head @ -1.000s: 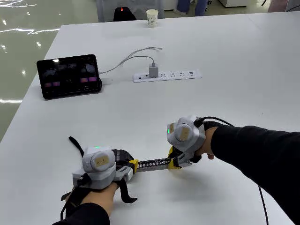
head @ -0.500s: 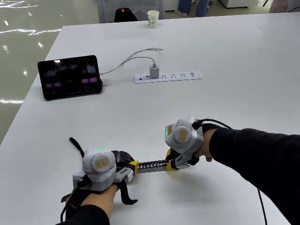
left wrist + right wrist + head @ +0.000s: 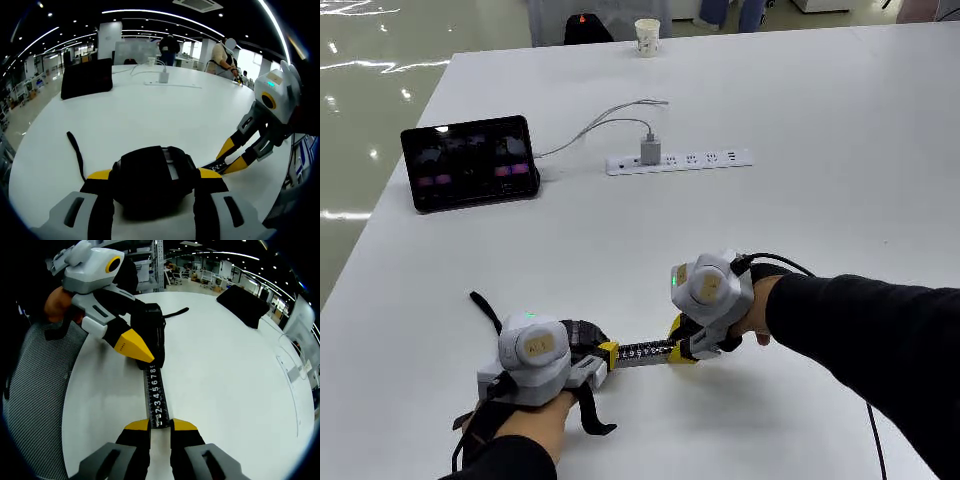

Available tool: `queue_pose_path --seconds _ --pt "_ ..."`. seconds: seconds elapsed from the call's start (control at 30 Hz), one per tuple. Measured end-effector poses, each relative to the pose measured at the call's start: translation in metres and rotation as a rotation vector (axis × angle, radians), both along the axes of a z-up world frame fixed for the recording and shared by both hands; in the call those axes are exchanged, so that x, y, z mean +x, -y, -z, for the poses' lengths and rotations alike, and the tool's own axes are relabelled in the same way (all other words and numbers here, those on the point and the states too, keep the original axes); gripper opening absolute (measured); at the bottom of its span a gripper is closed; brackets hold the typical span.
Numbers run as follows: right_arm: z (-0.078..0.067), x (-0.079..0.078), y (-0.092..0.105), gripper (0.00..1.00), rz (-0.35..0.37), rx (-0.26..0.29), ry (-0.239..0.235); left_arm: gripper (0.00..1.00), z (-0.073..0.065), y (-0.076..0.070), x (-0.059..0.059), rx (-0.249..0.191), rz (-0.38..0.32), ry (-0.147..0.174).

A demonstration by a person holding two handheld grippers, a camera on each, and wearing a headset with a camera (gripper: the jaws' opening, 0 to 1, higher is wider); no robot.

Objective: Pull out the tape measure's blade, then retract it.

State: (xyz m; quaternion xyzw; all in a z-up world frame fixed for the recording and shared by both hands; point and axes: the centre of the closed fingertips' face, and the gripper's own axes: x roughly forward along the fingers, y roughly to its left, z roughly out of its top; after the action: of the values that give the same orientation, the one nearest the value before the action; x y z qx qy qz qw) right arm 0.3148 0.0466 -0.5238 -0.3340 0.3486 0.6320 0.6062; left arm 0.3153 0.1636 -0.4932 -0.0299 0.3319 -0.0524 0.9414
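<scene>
Broadly, the white table (image 3: 740, 230) carried the work near its front edge. My left gripper (image 3: 605, 355) was clamped on the black tape measure (image 3: 152, 180), which rested on the table. My right gripper (image 3: 160, 425) was pinched on the end of its blade (image 3: 154, 390), a short numbered length drawn out between them.

Clamping rounded black tape measure case (image 3: 150, 169) with yellow-tipped left gripper (image 3: 154, 176); right of case, pinching black blade (image 3: 211, 166) with right gripper (image 3: 224, 163).
</scene>
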Motion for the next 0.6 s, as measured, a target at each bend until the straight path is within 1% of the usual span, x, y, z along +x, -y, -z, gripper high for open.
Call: queue_pose_path --seconds 0.6 --pt "-0.0006 -0.0025 -0.009 0.11 0.001 0.02 -0.008 0.59 -0.0006 0.0 -0.0007 -0.014 -0.002 0.001"
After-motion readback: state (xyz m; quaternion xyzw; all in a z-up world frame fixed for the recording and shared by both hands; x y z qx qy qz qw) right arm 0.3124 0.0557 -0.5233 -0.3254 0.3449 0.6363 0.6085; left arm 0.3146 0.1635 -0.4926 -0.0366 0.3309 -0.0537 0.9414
